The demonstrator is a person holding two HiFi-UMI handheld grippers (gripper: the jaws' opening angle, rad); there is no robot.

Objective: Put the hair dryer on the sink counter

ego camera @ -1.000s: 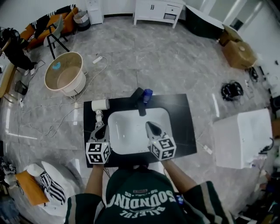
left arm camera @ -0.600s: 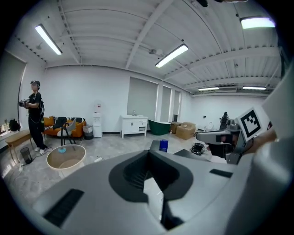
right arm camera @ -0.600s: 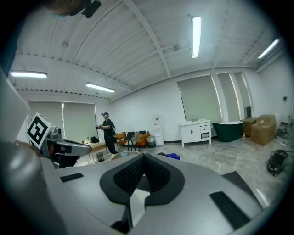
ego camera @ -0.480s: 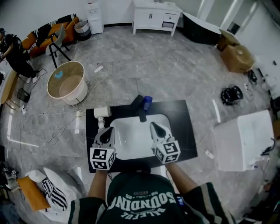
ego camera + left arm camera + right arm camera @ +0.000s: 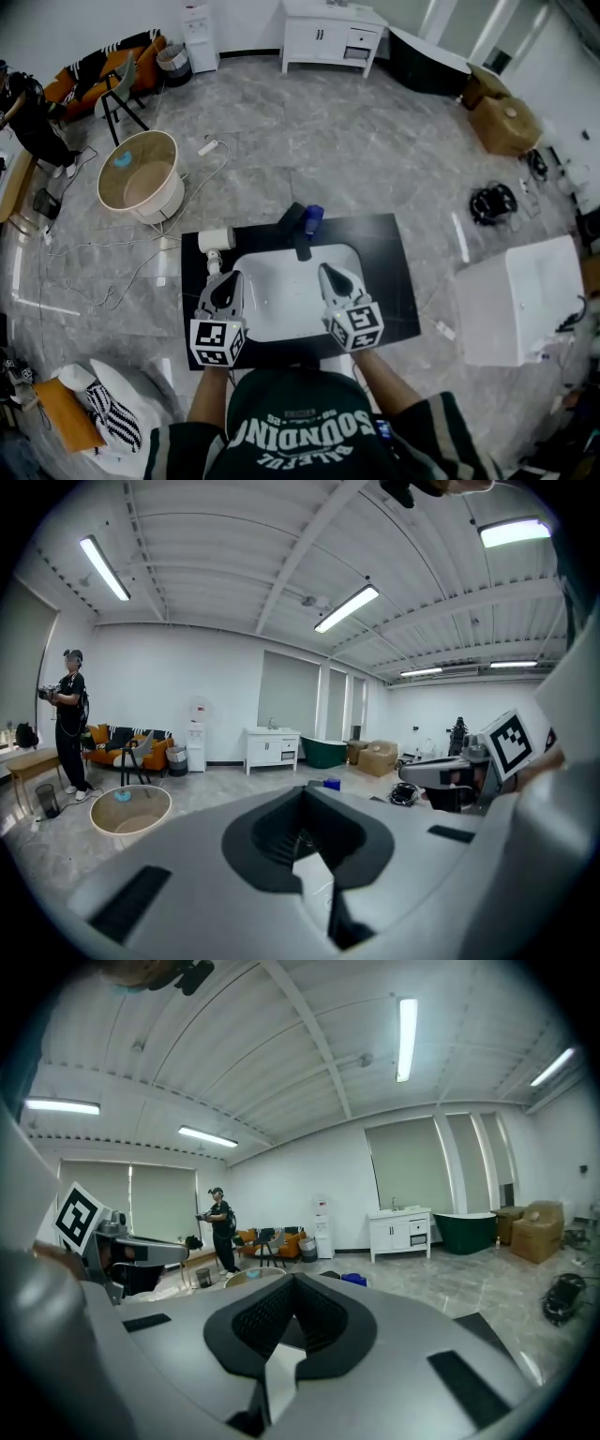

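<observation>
A white hair dryer (image 5: 216,242) lies on the black sink counter (image 5: 394,272), at its back left corner beside the white basin (image 5: 281,281). My left gripper (image 5: 227,281) hovers just in front of the dryer's handle, shut and empty. Over the basin's right part, my right gripper (image 5: 330,274) is shut as well, with nothing in it. The left gripper view looks level across the room past closed jaws (image 5: 309,860), with the right gripper (image 5: 469,771) at its right. In the right gripper view the jaws (image 5: 281,1354) are closed too.
A black faucet (image 5: 298,231) and a blue object (image 5: 313,217) stand at the basin's back edge. On the floor are a round beige basket (image 5: 141,175), loose cables (image 5: 112,253), a white box (image 5: 516,300) to the right and a white cabinet (image 5: 328,23). A person (image 5: 28,112) stands far left.
The head view has shifted a little. Both grippers stay shut over the counter's front, and the hair dryer lies where it was.
</observation>
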